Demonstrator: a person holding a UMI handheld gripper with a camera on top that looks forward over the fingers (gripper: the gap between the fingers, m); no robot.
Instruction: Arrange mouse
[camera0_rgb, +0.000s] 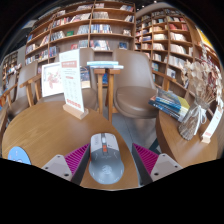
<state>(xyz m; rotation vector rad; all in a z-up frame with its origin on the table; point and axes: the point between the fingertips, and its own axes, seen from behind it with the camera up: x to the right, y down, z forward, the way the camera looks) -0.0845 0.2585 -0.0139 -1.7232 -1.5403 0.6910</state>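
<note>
A grey-and-white mouse (105, 158) with an orange scroll wheel lies on a round wooden table (45, 128), its nose pointing away from me. It stands between the fingers of my gripper (110, 160). The left pink pad (76, 157) is close against its side. A strip of table shows between the mouse and the right pink pad (147, 158). The gripper is open around the mouse.
A pale blue round object (18, 155) lies on the table left of the fingers. A white sign stand (73, 88) stands at the table's far edge. Beyond are brown chairs (133, 85) and bookshelves (90, 25). A second table on the right holds stacked books (170, 103) and a glass vase (194, 118).
</note>
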